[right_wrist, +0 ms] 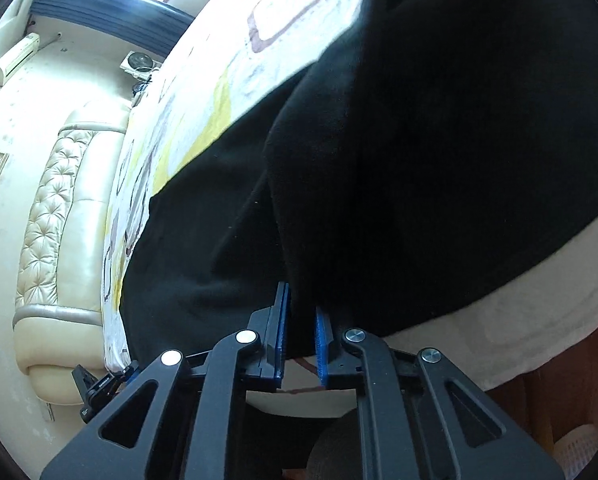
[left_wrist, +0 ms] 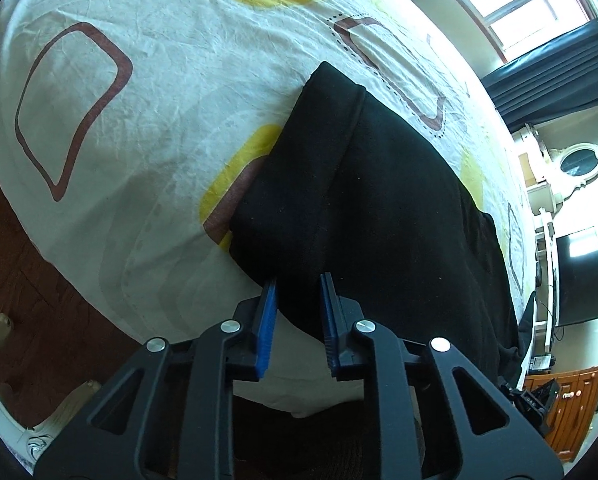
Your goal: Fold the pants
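Note:
Black pants (left_wrist: 379, 200) lie on a bed with a white patterned sheet (left_wrist: 159, 100); a hemmed leg end points to the far side. My left gripper (left_wrist: 299, 280) stands with its blue pads apart, and the near edge of the pants lies between the pads. In the right wrist view the pants (right_wrist: 439, 160) fill most of the frame, with a raised fold running toward the gripper. My right gripper (right_wrist: 303, 300) has its pads a little apart around that fold of black cloth.
The bed's near edge drops to a dark wooden floor (left_wrist: 27, 272). A padded cream headboard (right_wrist: 59, 216) stands at the left in the right wrist view. A window with dark curtains (left_wrist: 539, 52) and a dark monitor (left_wrist: 579, 276) are beyond the bed.

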Demonstrator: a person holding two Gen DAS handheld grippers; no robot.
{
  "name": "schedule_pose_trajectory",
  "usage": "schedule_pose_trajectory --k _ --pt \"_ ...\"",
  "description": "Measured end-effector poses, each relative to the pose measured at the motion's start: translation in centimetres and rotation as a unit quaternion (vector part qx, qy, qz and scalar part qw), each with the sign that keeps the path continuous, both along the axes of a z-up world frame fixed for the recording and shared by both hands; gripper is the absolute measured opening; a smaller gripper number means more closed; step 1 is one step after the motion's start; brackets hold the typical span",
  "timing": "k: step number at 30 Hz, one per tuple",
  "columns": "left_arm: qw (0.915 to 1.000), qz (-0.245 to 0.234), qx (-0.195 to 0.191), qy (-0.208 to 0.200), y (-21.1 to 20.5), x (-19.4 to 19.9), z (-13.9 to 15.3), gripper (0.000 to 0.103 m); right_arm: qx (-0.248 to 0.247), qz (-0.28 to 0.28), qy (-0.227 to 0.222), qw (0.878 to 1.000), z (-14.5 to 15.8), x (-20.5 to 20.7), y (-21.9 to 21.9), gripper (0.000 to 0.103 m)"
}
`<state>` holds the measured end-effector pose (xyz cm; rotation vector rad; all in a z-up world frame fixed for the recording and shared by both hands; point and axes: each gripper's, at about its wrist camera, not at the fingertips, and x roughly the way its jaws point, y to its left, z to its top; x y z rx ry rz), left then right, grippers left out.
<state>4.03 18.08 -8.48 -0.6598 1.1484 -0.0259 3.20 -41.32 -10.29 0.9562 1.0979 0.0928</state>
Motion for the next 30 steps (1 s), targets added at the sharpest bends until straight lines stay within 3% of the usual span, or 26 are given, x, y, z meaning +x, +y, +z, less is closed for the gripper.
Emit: schedule_pose_trajectory --k 2,4,6,8,10,11,12,14,17,23,24,26,28,30 --pt "1.0000 -0.002 -0.005 -0.003 0.2 -0.1 -0.1 0.021 0.015 -0.003 0.001 1.000 0.1 0.4 -0.1 0.009" --pt "0.9999 -0.009 -0.002 -0.004 0.3 -0.3 0.2 0.023 0.014 -0.002 0.003 1.000 0.6 0.1 -0.6 0.017" --pt "0.9998 -0.012 0.013 -0.009 0.3 -0.8 1.0 0.024 -0.005 -0.011 0.008 1.000 1.7 -0.4 -1.6 0.035" --pt "0.9982 -0.017 0.053 -0.020 -0.1 -1.5 2.3 0.023 -0.046 -0.022 0.003 0.999 3.5 -0.9 -3.0 0.038" --pt "0.9940 -0.035 0.094 -0.044 -0.9 -1.8 3.9 0.024 -0.104 -0.034 -0.010 0.994 5.8 0.0 -5.0 0.056" --pt "0.9910 -0.045 0.113 -0.056 -1.6 -1.8 4.7 0.028 -0.132 -0.041 -0.013 0.990 6.7 1.0 -6.0 0.071" --pt "0.9884 -0.056 0.124 -0.067 -2.3 -1.5 5.4 0.033 -0.157 -0.051 -0.018 0.986 7.5 2.4 -7.2 0.071" --pt "0.9854 -0.083 0.121 -0.087 -4.0 -0.4 6.4 0.064 -0.200 -0.062 -0.012 0.978 8.5 6.1 -9.5 0.071" --pt "0.9821 -0.106 0.114 -0.106 -6.7 1.5 6.5 0.071 -0.261 -0.071 0.016 0.963 8.4 12.4 -11.4 0.072" --pt "0.9870 -0.131 0.081 -0.046 -10.9 4.3 3.0 0.084 -0.324 -0.048 0.116 0.938 4.0 21.5 -13.4 0.071" --pt "0.9877 -0.126 0.080 -0.045 -11.1 4.4 2.6 0.087 -0.332 -0.049 0.126 0.934 3.3 21.8 -13.9 0.059" --pt "0.9874 -0.123 0.083 -0.054 -11.6 4.1 2.5 0.095 -0.338 -0.047 0.144 0.929 1.9 21.4 -15.1 0.025" --pt "0.9863 -0.126 0.090 -0.056 -12.0 4.0 2.5 0.098 -0.316 -0.053 0.118 0.940 2.2 20.5 -16.0 0.014" --pt "0.9852 -0.130 0.094 -0.061 -12.3 3.8 2.4 0.100 -0.293 -0.065 0.074 0.951 3.7 18.5 -17.1 0.013"
